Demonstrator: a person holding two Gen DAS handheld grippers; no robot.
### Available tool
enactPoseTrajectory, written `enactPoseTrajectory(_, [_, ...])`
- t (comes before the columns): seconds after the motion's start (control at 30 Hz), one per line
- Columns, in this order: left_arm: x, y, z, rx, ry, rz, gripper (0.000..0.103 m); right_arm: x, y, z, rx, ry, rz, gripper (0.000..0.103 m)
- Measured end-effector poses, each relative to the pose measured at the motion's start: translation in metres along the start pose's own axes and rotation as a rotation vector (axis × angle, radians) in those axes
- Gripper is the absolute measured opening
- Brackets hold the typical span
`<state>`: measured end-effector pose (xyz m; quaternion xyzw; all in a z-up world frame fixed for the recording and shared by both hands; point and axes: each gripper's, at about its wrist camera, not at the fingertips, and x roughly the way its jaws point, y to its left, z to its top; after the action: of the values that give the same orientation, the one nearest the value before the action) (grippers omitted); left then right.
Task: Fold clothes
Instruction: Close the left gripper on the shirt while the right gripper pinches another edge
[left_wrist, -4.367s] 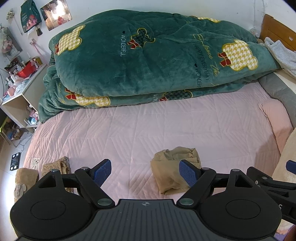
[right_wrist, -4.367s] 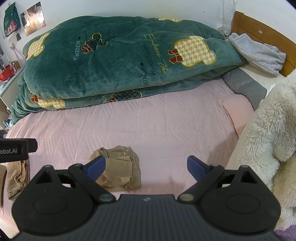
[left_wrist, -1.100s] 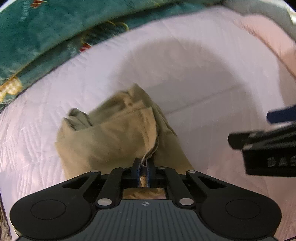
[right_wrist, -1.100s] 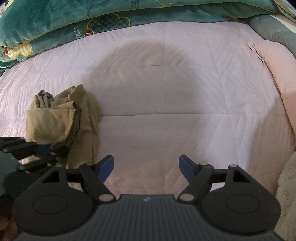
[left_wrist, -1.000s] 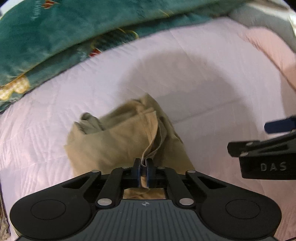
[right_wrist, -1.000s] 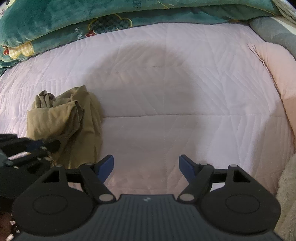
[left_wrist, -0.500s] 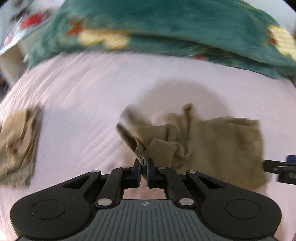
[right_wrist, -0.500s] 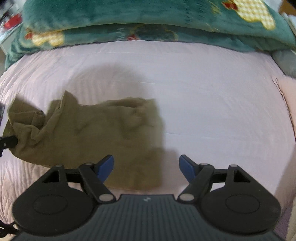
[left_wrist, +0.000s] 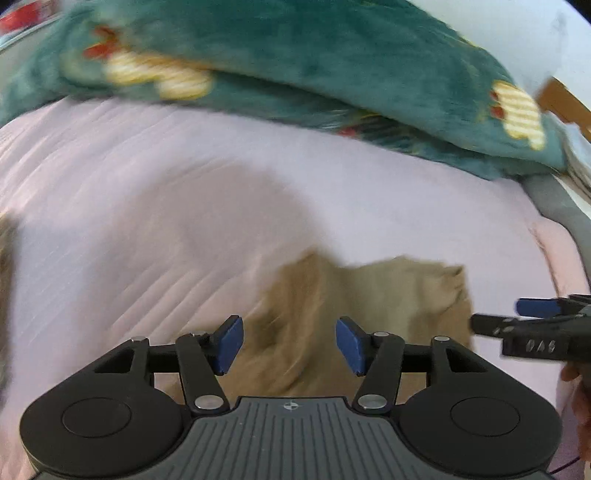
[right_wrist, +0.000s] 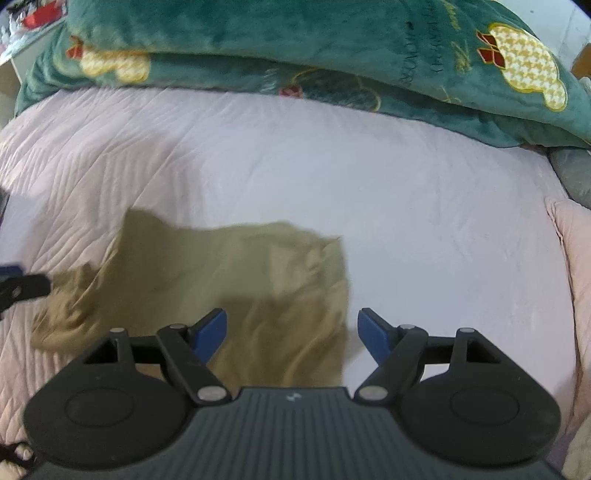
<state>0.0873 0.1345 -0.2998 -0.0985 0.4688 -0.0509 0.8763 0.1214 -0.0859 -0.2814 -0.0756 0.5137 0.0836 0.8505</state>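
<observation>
Two grippers are hovering over one tan garment (right_wrist: 236, 280), which is lying spread but rumpled on the near part of the pink bed (right_wrist: 406, 206), well short of the green quilt (right_wrist: 332, 48) at the far side. Our left gripper (left_wrist: 289, 343) is opening its jaws, with cloth showing below the gap but nothing pinched, while our right gripper (right_wrist: 291, 334) is standing wide apart above the garment's right edge, holding nothing. We are judging this as the laying-out step: next, both grippers are needing clean edges or corners to pinch before any fold. Blur is smearing the left side of the garment, so we are not making out what kind of clothing it is, and its near edge is hiding behind the gripper bodies.
</observation>
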Motion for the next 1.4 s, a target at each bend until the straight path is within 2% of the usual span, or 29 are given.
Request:
enactPoseTrajectory(0.13, [0.046, -0.034, 0.026, 0.068, 0.043, 0.051, 0.052, 0.022, -0.031, 0.019, 0.0, -0.005, 0.042, 0.077])
enactPoseTrajectory(0.23, [0.067, -0.038, 0.032, 0.017, 0.079, 0.046, 0.047, 0.041, -0.052, 0.031, 0.019, 0.01, 0.097, 0.068])
enactPoseTrajectory(0.5, [0.093, -0.037, 0.039, -0.009, 0.112, 0.083, 0.046, 0.091, -0.053, 0.043, -0.039, 0.101, 0.198, 0.065])
enactPoseTrajectory(0.53, [0.094, -0.037, 0.039, -0.014, 0.116, 0.085, 0.039, 0.095, -0.053, 0.043, -0.029, 0.116, 0.223, 0.048])
enactPoseTrajectory(0.57, [0.095, -0.037, 0.038, -0.017, 0.118, 0.087, 0.029, 0.099, -0.054, 0.043, -0.02, 0.13, 0.246, 0.026])
enactPoseTrajectory(0.6, [0.093, -0.037, 0.038, -0.014, 0.117, 0.084, 0.009, 0.099, -0.054, 0.042, -0.015, 0.136, 0.261, 0.02])
enactPoseTrajectory(0.67, [0.091, -0.037, 0.038, -0.009, 0.114, 0.08, 0.003, 0.095, -0.054, 0.04, -0.01, 0.125, 0.274, 0.011])
enactPoseTrajectory(0.9, [0.074, -0.041, 0.037, -0.003, 0.092, 0.061, 0.002, 0.068, -0.055, 0.039, -0.025, 0.097, 0.291, 0.009])
enactPoseTrajectory(1.13, [0.064, -0.042, 0.033, -0.01, 0.083, 0.061, 0.002, 0.057, -0.054, 0.036, -0.034, 0.093, 0.264, 0.009])
enactPoseTrajectory(1.27, [0.059, -0.042, 0.03, -0.007, 0.077, 0.056, 0.002, 0.058, -0.051, 0.036, -0.054, 0.095, 0.228, 0.016])
enactPoseTrajectory(1.4, [0.056, -0.04, 0.027, -0.012, 0.073, 0.053, 0.002, 0.058, -0.052, 0.034, -0.039, 0.09, 0.257, 0.011])
